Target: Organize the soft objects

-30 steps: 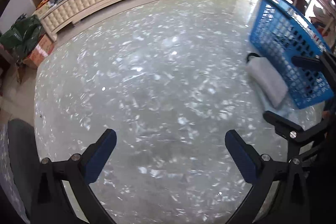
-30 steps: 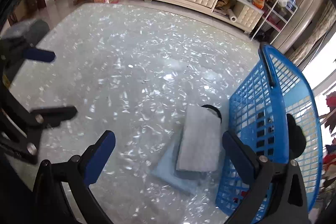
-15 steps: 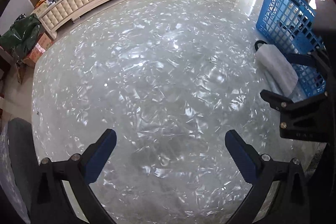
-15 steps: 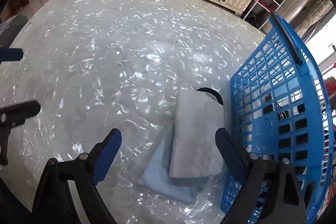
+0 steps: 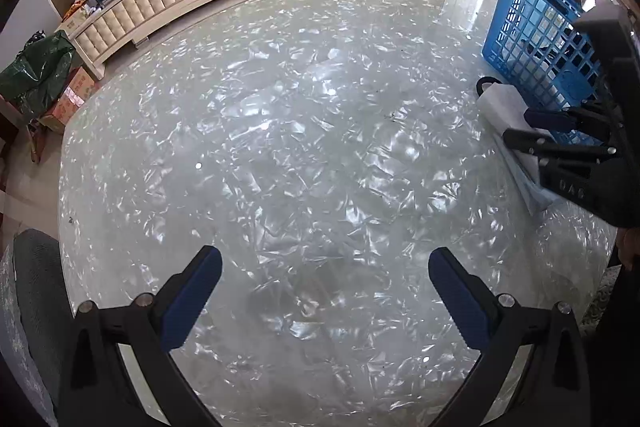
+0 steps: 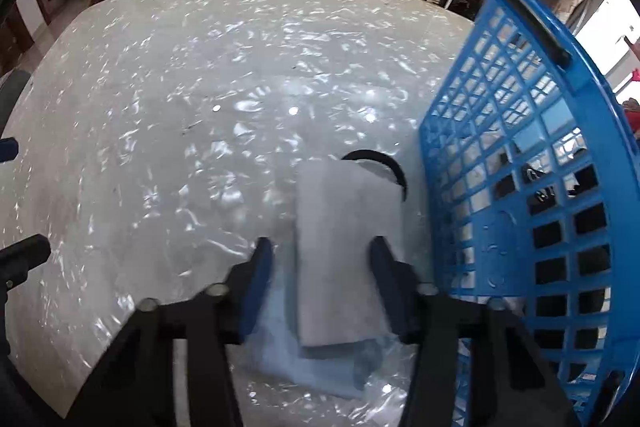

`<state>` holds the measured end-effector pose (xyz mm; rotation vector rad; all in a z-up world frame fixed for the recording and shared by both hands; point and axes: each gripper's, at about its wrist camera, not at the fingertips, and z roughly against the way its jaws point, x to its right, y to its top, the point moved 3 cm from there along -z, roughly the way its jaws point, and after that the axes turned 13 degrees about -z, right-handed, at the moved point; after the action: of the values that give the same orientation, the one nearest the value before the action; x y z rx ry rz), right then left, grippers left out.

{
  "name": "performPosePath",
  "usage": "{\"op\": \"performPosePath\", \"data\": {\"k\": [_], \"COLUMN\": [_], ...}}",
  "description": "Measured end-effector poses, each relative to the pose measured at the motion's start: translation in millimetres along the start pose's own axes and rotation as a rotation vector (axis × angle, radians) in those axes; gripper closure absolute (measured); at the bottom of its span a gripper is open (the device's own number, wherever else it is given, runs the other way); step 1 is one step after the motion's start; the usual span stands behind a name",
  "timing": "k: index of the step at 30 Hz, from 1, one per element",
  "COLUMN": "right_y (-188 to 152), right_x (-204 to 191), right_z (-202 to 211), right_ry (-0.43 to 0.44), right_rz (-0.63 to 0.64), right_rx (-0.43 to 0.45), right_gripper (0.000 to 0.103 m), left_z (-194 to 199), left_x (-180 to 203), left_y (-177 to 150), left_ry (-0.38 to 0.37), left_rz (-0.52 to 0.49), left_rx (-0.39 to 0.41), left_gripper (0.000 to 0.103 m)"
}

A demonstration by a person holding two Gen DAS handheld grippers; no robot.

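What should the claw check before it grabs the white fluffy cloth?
1. Right claw open around the white cloth: ok, one finger on each side.
2. Fingers pressing the cloth yet: cannot tell, a gap shows on the left side.
3. Only the white cloth will lift: not ok, it lies on a light blue cloth.
4. Blue basket close by for the drop: ok, right beside the cloths.
5. Left claw out of the way: ok, open over bare table.

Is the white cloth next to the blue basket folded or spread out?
Folded. The white cloth lies as a thick, compact rectangle with straight edges on a light blue cloth, between the right claw's open fingers.
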<state>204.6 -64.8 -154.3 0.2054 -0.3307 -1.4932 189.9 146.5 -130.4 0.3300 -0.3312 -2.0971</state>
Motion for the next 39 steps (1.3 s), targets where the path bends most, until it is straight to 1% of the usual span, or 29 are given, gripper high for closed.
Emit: {"op": "performPosePath", "data": {"k": [1, 4, 6, 9, 11, 15, 20, 22, 24, 26, 33, 36, 37, 39], "right_y": [0, 5, 3, 6, 1, -4, -8, -17, -22, -27, -41, -46, -43, -45], "right_x": [3, 6, 5, 7, 4, 5, 1, 2, 2, 3, 10, 17, 19, 25], "right_z": [1, 6, 8, 16, 24, 34, 56, 72, 82, 90, 119, 129, 126, 134], "right_ry": [-0.004, -0.003, -0.006, -0.007, -0.005, 0.004, 0.029, 0.052, 0.074, 0.099, 0.170, 0.191, 0.199, 0.209], "right_rz": [-0.009, -0.010, 0.000, 0.006, 0.012, 0.017, 0.043, 0.057, 0.061, 0.067, 0.084, 0.092, 0.093, 0.096], "right_rx": [0.008, 0.030, 0.046, 0.069, 0.073, 0.088, 0.140, 0.155, 0.155, 0.149, 0.151, 0.154, 0.154, 0.158], "right_gripper": [0.070, 0.076, 0.083, 0.089, 0.090, 0.092, 0.093, 0.093, 0.093, 0.093, 0.093, 0.093, 0.093, 0.093], "left_z": [1, 0, 2, 5, 6, 10, 17, 23, 31, 39, 59, 63, 63, 65], "left_x": [0, 2, 2, 1, 1, 5, 13, 18, 25, 34, 69, 77, 80, 87], "left_y": [0, 1, 1, 1, 2, 3, 3, 3, 5, 9, 12, 12, 13, 13], "left_ry": [-0.001, -0.003, 0.000, -0.001, -0.004, -0.011, -0.081, -0.074, -0.039, -0.023, -0.019, -0.056, -0.059, -0.051], "left_rz": [-0.001, -0.012, -0.013, -0.007, -0.007, -0.017, -0.005, -0.016, -0.041, -0.059, -0.104, -0.064, -0.056, -0.040], "left_rx": [0.001, 0.002, 0.007, 0.016, 0.017, 0.025, 0.008, 0.017, 0.030, 0.040, 0.056, 0.054, 0.054, 0.054], "left_gripper": [0.000, 0.000, 0.000, 0.000, 0.000, 0.000, 0.000, 0.000, 0.000, 0.000, 0.000, 0.000, 0.000, 0.000]}}
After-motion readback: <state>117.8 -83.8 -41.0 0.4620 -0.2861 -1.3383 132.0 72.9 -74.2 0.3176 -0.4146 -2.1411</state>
